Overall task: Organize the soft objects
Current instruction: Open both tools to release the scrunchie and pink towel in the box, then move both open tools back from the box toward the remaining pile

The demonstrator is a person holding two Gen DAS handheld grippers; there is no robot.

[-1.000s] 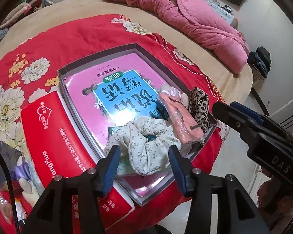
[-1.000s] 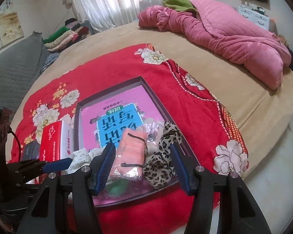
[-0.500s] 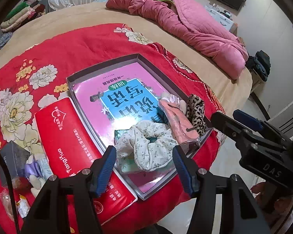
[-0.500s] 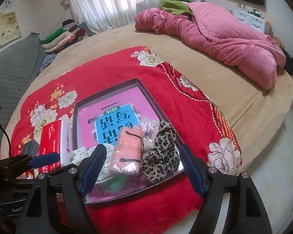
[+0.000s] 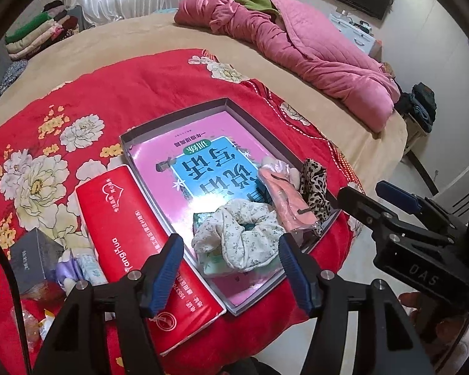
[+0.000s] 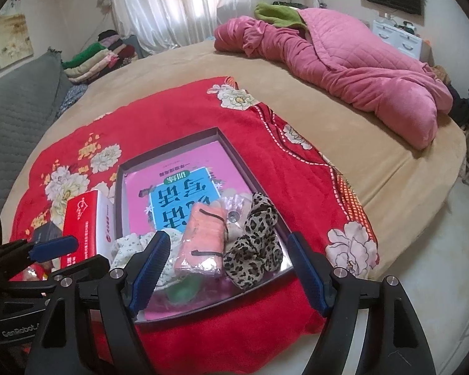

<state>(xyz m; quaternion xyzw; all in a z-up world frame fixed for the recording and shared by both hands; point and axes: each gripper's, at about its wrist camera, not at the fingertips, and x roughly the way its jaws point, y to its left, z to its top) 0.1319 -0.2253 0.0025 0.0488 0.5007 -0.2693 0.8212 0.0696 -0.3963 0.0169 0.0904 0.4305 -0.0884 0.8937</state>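
A shallow grey box (image 5: 175,118) (image 6: 168,143) lies on a red floral blanket (image 5: 109,87) and holds a pink and blue book (image 5: 203,162). At its near end lie a white floral scrunchie (image 5: 240,234), a pink cloth in clear wrap (image 5: 284,197) (image 6: 203,240), a leopard-print scrunchie (image 5: 315,184) (image 6: 256,240) and a pale soft item (image 6: 234,206). My left gripper (image 5: 231,276) is open and empty, above and in front of the white scrunchie. My right gripper (image 6: 226,270) is open and empty, in front of the pink cloth.
A red tissue pack (image 5: 134,234) lies left of the box, with a dark small box (image 5: 34,253) and small packets beside it. A pink quilt (image 6: 344,59) lies at the far right of the bed. Folded clothes (image 6: 100,56) are stacked at the back left.
Both grippers have drawn back and up from the box, so the items look smaller and farther. Both jaws have opened a little wider. The items in the box have not moved.
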